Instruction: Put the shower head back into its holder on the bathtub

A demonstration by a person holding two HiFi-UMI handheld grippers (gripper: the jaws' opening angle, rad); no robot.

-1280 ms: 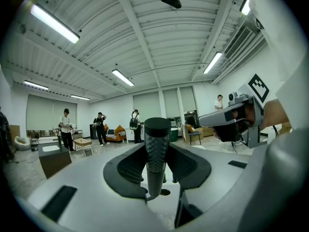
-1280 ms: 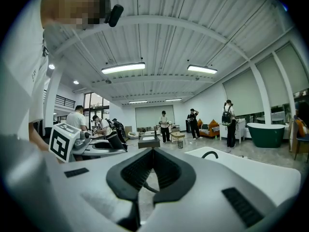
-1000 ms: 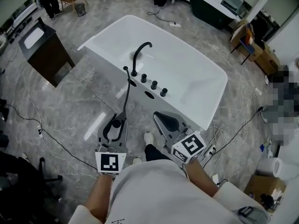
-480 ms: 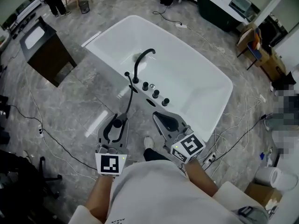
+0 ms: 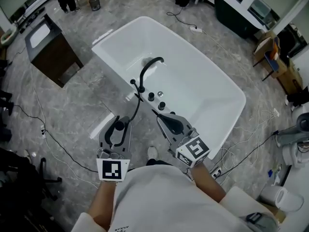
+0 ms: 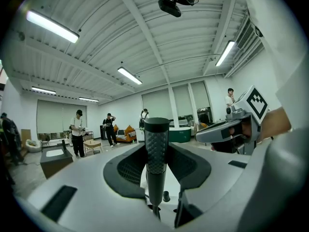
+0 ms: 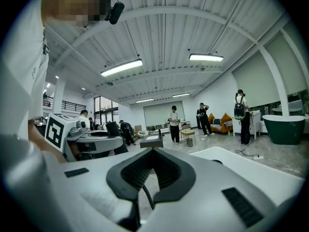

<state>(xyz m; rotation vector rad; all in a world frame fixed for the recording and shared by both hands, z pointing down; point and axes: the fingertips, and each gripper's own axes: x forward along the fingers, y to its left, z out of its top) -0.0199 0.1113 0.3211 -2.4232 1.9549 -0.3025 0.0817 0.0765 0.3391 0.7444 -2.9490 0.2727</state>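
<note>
In the head view the white bathtub [image 5: 240,99] lies ahead, with a black curved faucet [image 5: 147,66] and black knobs [image 5: 151,96] on its near rim. My left gripper [image 5: 120,121] is shut on the black shower head [image 5: 119,127], just short of that rim. The black hose [image 5: 136,98] runs from the shower head up to the rim beside the faucet. In the left gripper view the textured handle [image 6: 156,149] stands upright between the pads of the left gripper [image 6: 157,151]. My right gripper [image 5: 160,116] is shut and empty, its tips near the knobs; the right gripper view shows it [image 7: 154,150] closed.
A dark cabinet with a white basin [image 5: 48,47] stands left of the tub. Cables [image 5: 53,146] trail over the grey floor on both sides. A dark green tub [image 5: 236,8] and cardboard boxes [image 5: 277,64] are at the back right. People stand in the far room.
Both grippers have come closer to the tub's near rim, which now sits lower and nearer in the head view. The shower head stays gripped in the left gripper.
</note>
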